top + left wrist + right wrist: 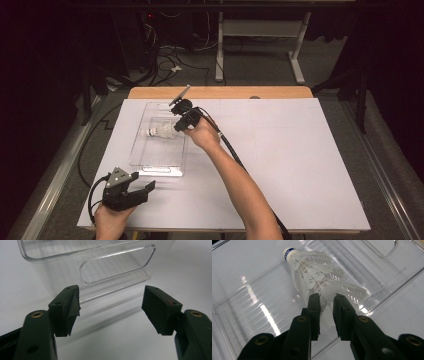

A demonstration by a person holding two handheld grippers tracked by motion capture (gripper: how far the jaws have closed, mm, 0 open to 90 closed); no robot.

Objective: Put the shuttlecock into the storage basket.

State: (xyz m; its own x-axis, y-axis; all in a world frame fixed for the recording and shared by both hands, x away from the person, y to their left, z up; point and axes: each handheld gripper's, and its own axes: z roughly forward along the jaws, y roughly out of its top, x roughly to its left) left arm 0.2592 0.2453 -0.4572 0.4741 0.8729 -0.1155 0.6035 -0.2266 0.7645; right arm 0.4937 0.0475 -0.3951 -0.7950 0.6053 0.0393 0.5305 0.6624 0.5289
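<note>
One shuttlecock [319, 277] is seen lying on its side inside the clear tray [142, 150], near the tray's far end, cork toward its left wall. The right gripper [326, 302] is set at the skirt's rim, jaws narrowly parted with feather edge between them; no firm pinch can be confirmed. The left gripper [111, 302] is held released, jaws wide, by the tray's near end, close to the table's [300, 165] near-left corner.

surface: white table [280, 165] | on it: clear plastic tray [145, 157], left side
</note>
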